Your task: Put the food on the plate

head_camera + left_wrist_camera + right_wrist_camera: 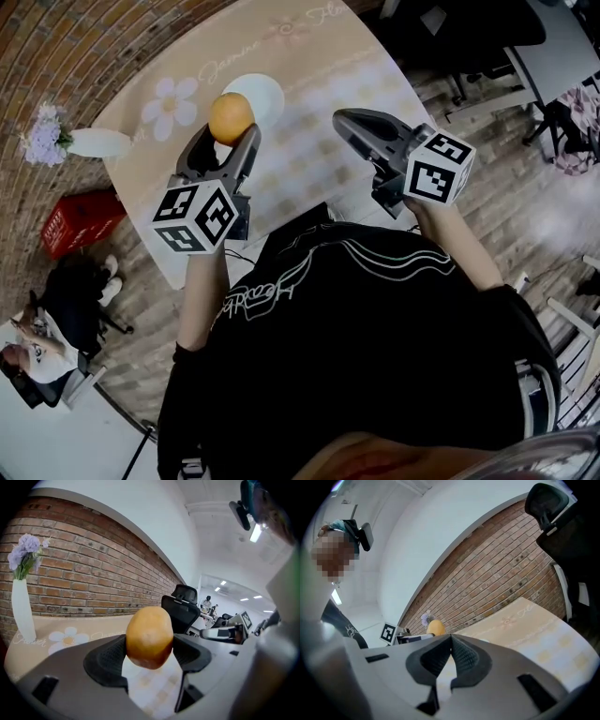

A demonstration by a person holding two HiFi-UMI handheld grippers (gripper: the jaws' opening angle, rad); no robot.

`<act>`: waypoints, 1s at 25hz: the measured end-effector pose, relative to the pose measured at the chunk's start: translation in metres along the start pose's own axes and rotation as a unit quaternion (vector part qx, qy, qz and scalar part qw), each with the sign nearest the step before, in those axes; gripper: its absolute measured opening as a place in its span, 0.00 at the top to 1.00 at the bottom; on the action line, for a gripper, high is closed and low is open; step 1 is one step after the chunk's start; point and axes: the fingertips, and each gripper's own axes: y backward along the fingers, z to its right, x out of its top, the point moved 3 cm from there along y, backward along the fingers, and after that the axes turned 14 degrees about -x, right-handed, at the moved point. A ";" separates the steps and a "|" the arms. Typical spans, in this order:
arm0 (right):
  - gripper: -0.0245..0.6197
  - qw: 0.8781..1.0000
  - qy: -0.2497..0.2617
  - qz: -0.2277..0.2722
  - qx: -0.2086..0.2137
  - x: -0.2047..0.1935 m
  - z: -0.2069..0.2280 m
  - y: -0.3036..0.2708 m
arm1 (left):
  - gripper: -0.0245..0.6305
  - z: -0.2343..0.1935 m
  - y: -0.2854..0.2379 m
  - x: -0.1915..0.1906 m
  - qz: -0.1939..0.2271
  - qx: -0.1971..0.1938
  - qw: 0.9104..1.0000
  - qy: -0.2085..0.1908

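An orange fruit sits clamped between the jaws of my left gripper, held in the air just in front of the white plate on the table. In the left gripper view the orange fills the gap between both pads. My right gripper hovers to the right of the plate, its jaws closed tip to tip with nothing between them. From the right gripper view the orange shows small at the left, beyond the jaws.
The table wears a beige cloth printed with daisies. A white vase with lilac flowers stands at its left end, against a brick wall. A red crate sits on the floor to the left. Black office chairs stand at the right.
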 end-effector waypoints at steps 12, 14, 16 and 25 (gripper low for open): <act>0.97 0.998 -0.037 -0.025 -0.050 -0.018 0.048 -0.019 | 0.49 -0.063 -0.051 -0.033 -0.058 0.014 0.998 0.022; 0.97 0.997 -0.044 -0.028 -0.058 -0.021 0.054 -0.022 | 0.49 -0.072 -0.058 -0.041 -0.071 0.016 0.997 0.026; 0.97 0.996 -0.048 -0.032 -0.062 -0.025 0.058 -0.025 | 0.49 -0.079 -0.065 -0.048 -0.084 0.019 0.996 0.022; 0.97 0.993 -0.075 -0.045 -0.084 -0.041 0.074 -0.034 | 0.49 -0.100 -0.090 -0.073 -0.134 0.015 0.991 0.005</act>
